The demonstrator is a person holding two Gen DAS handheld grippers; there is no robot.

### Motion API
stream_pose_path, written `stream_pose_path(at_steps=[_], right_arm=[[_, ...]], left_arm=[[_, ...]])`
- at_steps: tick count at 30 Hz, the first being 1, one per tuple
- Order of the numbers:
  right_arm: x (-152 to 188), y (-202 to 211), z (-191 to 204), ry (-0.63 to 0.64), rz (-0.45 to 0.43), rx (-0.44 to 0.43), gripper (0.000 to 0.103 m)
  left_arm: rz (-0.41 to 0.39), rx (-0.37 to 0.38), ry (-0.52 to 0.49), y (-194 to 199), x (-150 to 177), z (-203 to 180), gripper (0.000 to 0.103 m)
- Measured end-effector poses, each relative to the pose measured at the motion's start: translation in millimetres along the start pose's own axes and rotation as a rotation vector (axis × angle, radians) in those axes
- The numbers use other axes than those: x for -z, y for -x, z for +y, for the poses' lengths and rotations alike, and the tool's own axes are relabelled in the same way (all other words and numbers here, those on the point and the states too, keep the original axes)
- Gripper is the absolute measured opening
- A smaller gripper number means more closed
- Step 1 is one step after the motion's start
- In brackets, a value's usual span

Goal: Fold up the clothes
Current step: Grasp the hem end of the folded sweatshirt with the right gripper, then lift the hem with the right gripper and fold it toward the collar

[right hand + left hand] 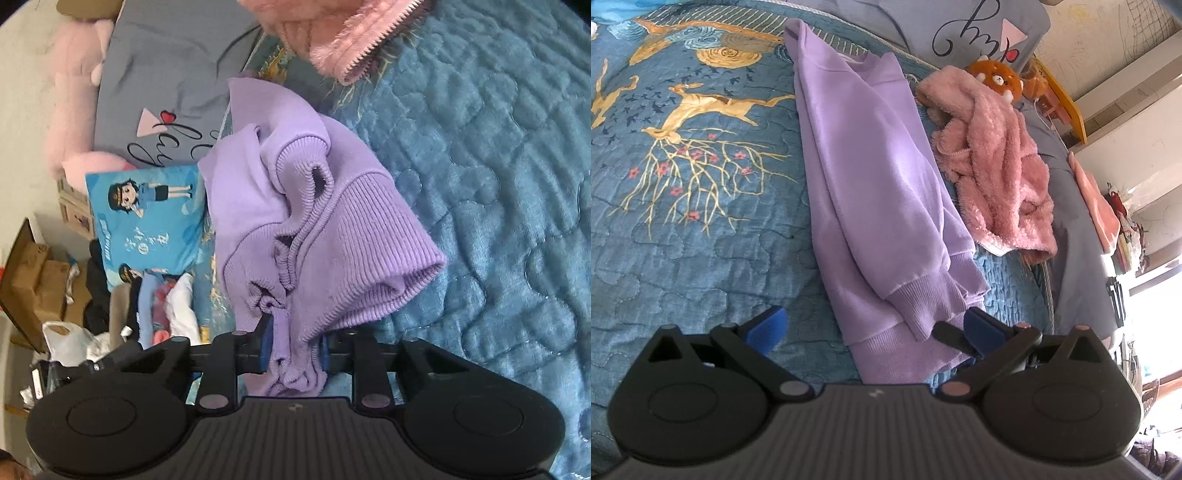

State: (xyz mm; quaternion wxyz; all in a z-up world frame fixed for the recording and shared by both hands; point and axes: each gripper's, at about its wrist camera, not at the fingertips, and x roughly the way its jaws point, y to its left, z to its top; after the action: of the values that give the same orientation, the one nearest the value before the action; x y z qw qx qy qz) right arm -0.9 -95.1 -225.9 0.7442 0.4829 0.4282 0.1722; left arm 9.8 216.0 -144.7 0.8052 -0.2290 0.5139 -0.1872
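The purple sweatshirt [871,192] lies folded narrow on the bed [683,258], its long axis running from the ribbed hem near the left gripper [875,328] away to the pillow [923,26]. Left fingers [768,326] are spread, one each side of the hem. Open quilt lies left of it; a pink fleece [993,166] crowds the right. Only the right view shows the right gripper [293,354] pinching bunched hem and cuffs [332,236]

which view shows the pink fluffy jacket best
The left wrist view: the pink fluffy jacket lies crumpled on the bed, nearly all in frame, right of the purple sweatshirt. The right wrist view catches only its zipper edge along the top.
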Motion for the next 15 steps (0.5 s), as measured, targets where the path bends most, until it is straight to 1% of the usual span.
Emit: stream_pose_path(at_steps=[6,15], right_arm=[[-1.6,-2.2,1.5,0.02,0.011,0.014,0.022],[-3.6,-0.3,4.4,0.057,0.016,0.047,0.022]], left_arm=[[-0.004,-0.004,0.006,0.8,0.4,0.6,0.103],[-0.009,-0.005,-0.038,2.9,3.1,-7.8,0.103]])
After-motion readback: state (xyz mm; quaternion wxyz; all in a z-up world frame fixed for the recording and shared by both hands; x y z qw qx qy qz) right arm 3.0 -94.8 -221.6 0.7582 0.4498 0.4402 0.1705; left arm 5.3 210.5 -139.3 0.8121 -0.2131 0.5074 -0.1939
